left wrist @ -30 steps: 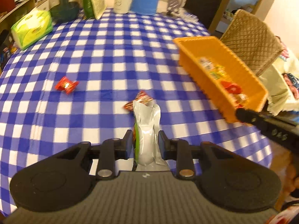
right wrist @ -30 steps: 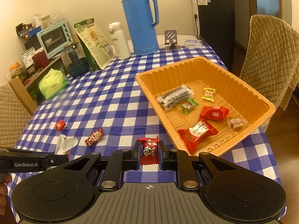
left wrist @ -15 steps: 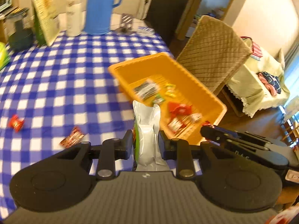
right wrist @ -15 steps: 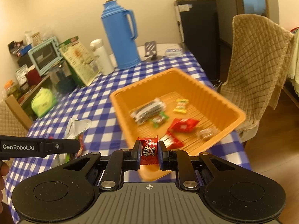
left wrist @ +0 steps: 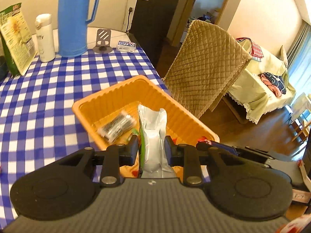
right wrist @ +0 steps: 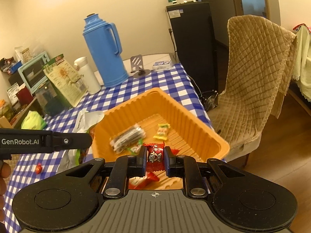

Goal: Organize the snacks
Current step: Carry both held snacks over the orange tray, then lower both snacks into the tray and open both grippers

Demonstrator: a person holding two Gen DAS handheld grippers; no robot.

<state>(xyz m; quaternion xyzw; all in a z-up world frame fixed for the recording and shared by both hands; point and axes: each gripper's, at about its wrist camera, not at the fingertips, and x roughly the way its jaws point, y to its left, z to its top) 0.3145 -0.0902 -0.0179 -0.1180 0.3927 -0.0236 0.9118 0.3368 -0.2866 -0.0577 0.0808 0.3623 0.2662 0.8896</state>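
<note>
left claw (left wrist: 151,149) pinching silver pouch (left wrist: 153,136) | right claw (right wrist: 155,156) pinching red candy (right wrist: 155,155) | orange tray (right wrist: 194,120) contents partly hidden

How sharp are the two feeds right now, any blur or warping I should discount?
Left wrist view: the silver foil pouch between the fingers is crisp, the dark packet in the orange plastic tray is smeared. Right wrist view: the red candy wrapper is sharp, tray contents are blurred; fisheye bends the blue thermos.
</note>
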